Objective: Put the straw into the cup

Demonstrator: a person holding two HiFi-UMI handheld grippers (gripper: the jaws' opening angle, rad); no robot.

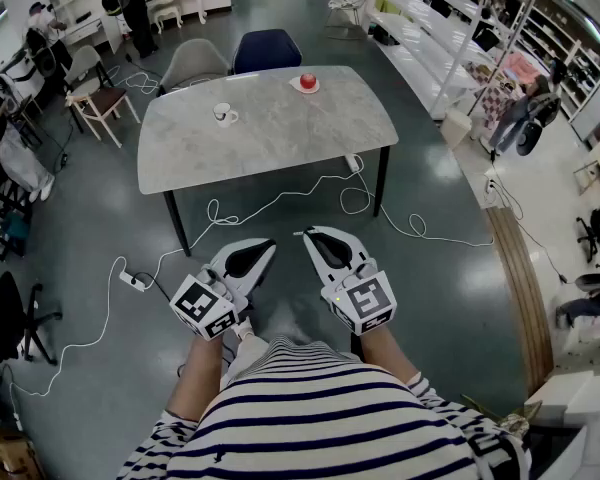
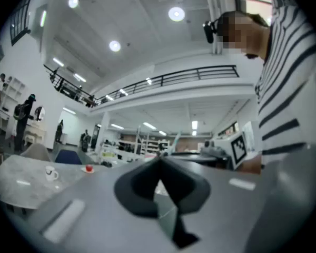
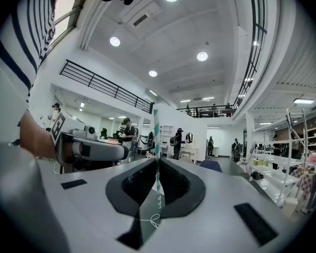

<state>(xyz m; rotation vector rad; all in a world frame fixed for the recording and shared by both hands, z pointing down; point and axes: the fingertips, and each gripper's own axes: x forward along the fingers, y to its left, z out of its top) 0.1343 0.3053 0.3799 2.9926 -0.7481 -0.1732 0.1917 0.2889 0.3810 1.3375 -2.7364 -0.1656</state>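
The person is wearing a short-sleeved white shirt [image 1: 330, 413] with dark navy stripes. The left tongs [image 1: 262, 247] and right tongs [image 1: 313, 238] are showing white shells, black inner pads [image 1: 245, 259], and black-and-white marker cubes [image 1: 205, 306].

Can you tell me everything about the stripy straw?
The straw is thin, with teal and white stripes, and looks like paper. It stands upright, pinched between the shut jaws of the right gripper, with its top poking above them. Nothing else touches it. It is not in the cup yet; the cup sits on the table, well away.
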